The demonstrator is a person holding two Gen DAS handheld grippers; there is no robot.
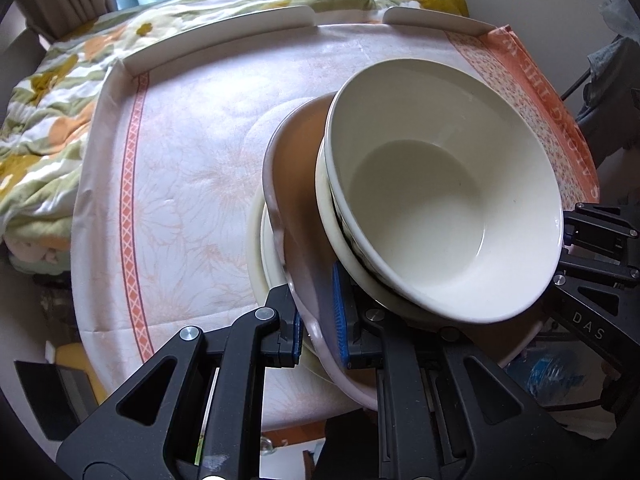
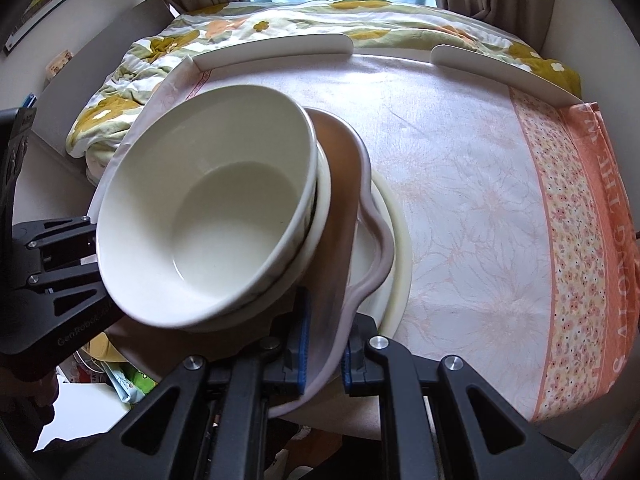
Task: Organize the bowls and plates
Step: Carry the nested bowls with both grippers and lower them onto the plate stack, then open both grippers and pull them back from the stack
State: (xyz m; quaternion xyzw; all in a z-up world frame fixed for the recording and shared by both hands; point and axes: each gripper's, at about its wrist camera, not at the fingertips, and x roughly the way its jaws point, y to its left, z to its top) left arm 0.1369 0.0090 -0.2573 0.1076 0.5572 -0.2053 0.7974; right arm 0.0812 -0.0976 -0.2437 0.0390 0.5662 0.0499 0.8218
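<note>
Now both my left fingers (image 1: 320, 330) and right fingers (image 2: 325, 354) clamp the wavy-rimmed pinkish ceramic plate (image 1: 296, 184) (white glossy bowl (image 1: 444, 200) stacked inside), lowering onto the cream round plate (image 2: 396, 240); next, level and release.

The tablecloth (image 1: 192, 168) lies bare across most of the table, so the whole stretch left of the stack in the left wrist view is free for a gripper to pass. The stack itself, a white bowl (image 1: 444, 184) nested over a wavy-rimmed pink dish (image 1: 296, 152) and a cream plate (image 1: 256, 248), blocks the near edge. Low white rails (image 2: 276, 54) fence the far edge, with an open gap between them. A floral quilt (image 2: 132, 60) bunches up just beyond.
</note>
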